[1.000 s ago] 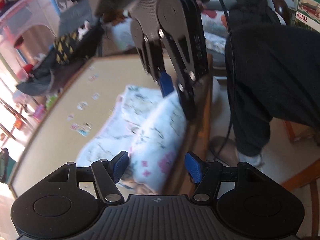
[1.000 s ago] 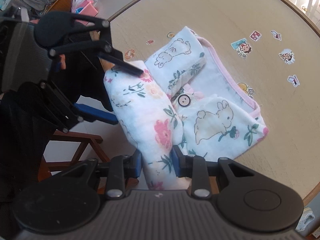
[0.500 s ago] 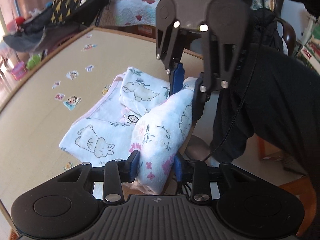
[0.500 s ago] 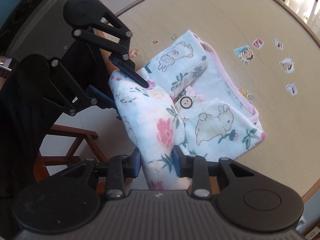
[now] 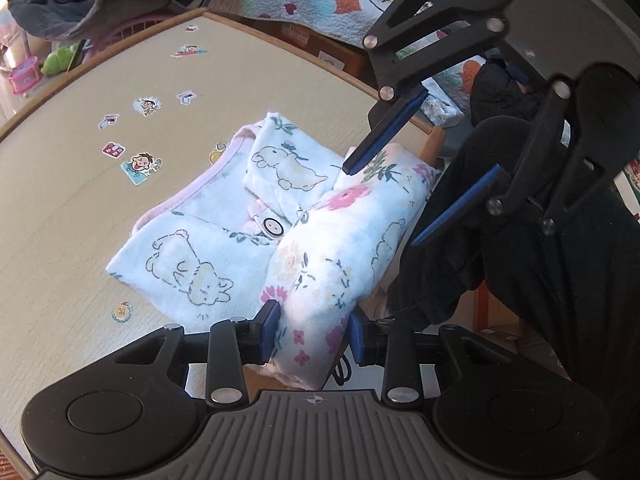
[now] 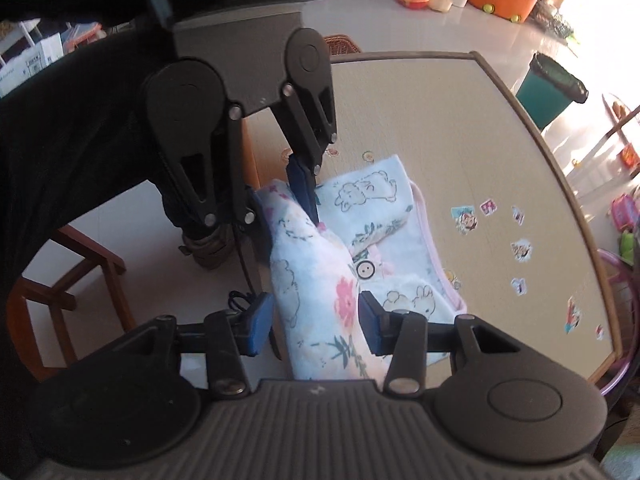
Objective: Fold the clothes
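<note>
Soft, light floral-print cotton baby garment, limp at beige tabletop edge: left claw pinching one lifted hem corner, right claw spread around other.

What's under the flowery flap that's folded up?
Under the flowery flap lies the rest of the baby top, on the table. What sits directly beneath the flap is covered.

Tan tabletop, wood-edged, corners rounded. Small cartoon stickers scattered flat across its surface. Folded baby garment, pale with bear and flower print, lies on it near one edge, part overhanging.
</note>
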`<action>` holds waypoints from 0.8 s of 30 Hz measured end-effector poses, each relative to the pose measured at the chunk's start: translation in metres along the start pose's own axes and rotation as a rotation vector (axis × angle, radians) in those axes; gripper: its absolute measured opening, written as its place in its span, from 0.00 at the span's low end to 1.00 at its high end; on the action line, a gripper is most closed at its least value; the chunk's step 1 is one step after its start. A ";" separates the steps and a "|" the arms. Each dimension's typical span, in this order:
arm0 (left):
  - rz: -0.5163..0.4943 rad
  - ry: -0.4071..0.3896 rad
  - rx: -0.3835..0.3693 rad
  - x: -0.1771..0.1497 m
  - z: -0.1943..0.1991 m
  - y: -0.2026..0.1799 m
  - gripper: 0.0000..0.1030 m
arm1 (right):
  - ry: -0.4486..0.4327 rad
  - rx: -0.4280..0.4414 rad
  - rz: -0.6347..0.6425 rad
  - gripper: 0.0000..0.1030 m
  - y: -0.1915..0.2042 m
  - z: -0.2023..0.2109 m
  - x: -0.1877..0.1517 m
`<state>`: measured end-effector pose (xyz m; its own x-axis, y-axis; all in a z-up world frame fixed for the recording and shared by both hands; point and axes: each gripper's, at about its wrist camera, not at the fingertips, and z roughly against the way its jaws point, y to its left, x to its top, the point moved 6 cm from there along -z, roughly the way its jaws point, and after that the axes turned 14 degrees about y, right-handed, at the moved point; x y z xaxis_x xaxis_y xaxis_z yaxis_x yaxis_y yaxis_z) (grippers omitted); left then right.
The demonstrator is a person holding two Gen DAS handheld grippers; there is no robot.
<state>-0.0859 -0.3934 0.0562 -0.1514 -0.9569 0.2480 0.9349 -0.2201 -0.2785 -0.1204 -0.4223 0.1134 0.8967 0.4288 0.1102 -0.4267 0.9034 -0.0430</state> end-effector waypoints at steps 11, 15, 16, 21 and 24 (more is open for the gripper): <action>0.052 0.006 -0.067 0.006 -0.002 0.014 0.34 | 0.067 -0.076 0.139 0.46 0.024 -0.024 0.019; 0.063 -0.001 -0.078 0.006 -0.002 0.015 0.35 | 0.098 -0.119 0.187 0.48 0.028 -0.039 0.025; 0.063 -0.003 -0.079 0.006 -0.002 0.015 0.35 | 0.102 -0.125 0.188 0.48 0.027 -0.041 0.026; 0.071 -0.014 -0.079 0.006 -0.002 0.015 0.35 | 0.118 -0.047 0.130 0.37 0.018 -0.045 0.029; 0.076 -0.017 -0.091 0.005 -0.002 0.014 0.35 | 0.127 0.010 0.109 0.32 0.013 -0.043 0.029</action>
<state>-0.0742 -0.4019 0.0521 -0.0745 -0.9682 0.2388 0.9103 -0.1638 -0.3800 -0.0949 -0.3983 0.0732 0.8526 0.5222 -0.0206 -0.5226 0.8517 -0.0381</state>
